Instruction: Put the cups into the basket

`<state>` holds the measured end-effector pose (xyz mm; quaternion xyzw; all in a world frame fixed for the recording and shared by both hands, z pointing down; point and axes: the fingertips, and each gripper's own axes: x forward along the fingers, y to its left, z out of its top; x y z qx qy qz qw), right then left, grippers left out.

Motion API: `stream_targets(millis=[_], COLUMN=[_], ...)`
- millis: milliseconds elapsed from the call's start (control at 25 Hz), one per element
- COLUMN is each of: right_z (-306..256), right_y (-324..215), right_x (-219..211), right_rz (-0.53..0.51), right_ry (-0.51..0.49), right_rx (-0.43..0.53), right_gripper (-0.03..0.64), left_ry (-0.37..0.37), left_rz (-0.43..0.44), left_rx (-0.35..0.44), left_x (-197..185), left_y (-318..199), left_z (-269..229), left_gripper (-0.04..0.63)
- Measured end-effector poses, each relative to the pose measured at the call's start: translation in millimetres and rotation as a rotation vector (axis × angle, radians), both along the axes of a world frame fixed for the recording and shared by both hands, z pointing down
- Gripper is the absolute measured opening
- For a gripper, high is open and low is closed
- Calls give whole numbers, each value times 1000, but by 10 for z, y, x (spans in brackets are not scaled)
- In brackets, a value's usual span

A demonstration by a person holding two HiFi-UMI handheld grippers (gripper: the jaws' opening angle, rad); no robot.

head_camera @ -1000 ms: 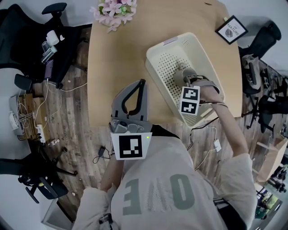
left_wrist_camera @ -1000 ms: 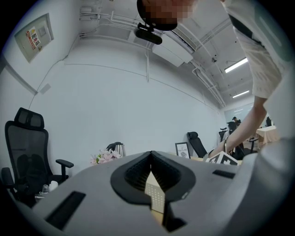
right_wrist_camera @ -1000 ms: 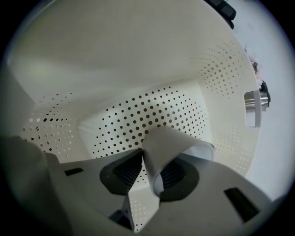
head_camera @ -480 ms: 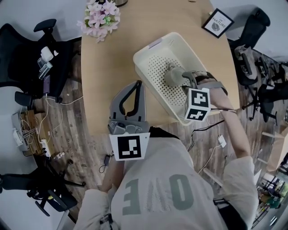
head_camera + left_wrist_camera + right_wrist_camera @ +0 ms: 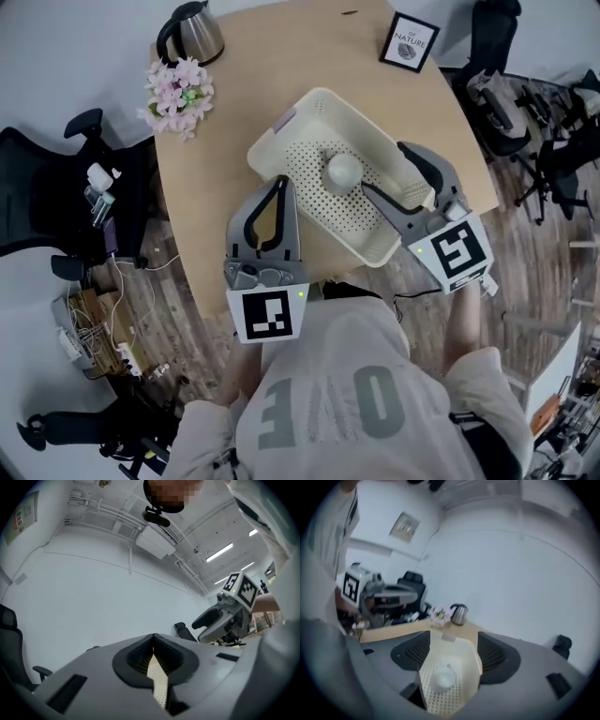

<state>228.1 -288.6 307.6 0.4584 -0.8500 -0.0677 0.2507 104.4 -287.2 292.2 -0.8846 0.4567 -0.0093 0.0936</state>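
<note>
A cream perforated basket [image 5: 309,159] stands on the wooden table [image 5: 216,150]. One pale cup [image 5: 343,171] rests on its floor. My right gripper [image 5: 386,169] hovers over the basket's near right side, and its jaws are opening with nothing between them. In the right gripper view the cup [image 5: 442,678] lies in the basket [image 5: 440,644] just ahead of the spread jaws of that gripper [image 5: 452,654]. My left gripper [image 5: 279,183] is held at the basket's near left edge, shut and empty. Its tips [image 5: 153,637] meet in the left gripper view.
A steel kettle [image 5: 192,33] and pink flowers [image 5: 178,86] are at the table's far left, a framed sign [image 5: 410,42] at the far right. Black office chairs [image 5: 56,197] and cables flank the table on the wooden floor.
My right gripper has let go of the cup, opened wide and drawn back towards me. The cup stays in the basket. The left gripper has kept its place.
</note>
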Motion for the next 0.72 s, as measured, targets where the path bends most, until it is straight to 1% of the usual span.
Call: stream_targets(millis=[40, 80, 120, 200, 240, 320, 360, 440, 520, 600, 720], right_z=[-164, -282, -354, -407, -419, -442, -439, -388, -305, -207, -104], right_y=[18, 48, 93, 214, 281, 395, 433, 482, 527, 551, 535], right_x=[67, 138, 197, 300, 369, 536, 595, 618, 595, 572, 545], right_rz=[63, 118, 162, 242, 288, 391, 429, 453, 458, 466, 470], right_ry=[-102, -161, -191, -231, -260, -334, -378, -458, -501, -492, -451], right_rx=[64, 129, 186, 259, 285, 331, 339, 326, 305, 281, 256], right_gripper=[298, 296, 296, 291, 248, 52, -2, -2, -2, -2, -2], left_ry=[0, 3, 11, 32, 40, 44, 44, 48, 50, 38, 3], left_rz=[11, 21, 29, 42, 48, 62, 71, 89, 108, 130, 156], left_rx=[6, 11, 15, 27, 36, 57, 67, 77, 73, 65, 58], left_x=[48, 91, 129, 199, 236, 317, 360, 447, 534, 614, 698], left_y=[3, 6, 9, 21, 31, 50, 54, 68, 113, 167, 209], left_z=[-35, -73, -115, -204, -246, -320, -352, -392, -387, -346, -279], left_gripper=[9, 9, 9, 9, 9, 9, 9, 9, 9, 9, 9])
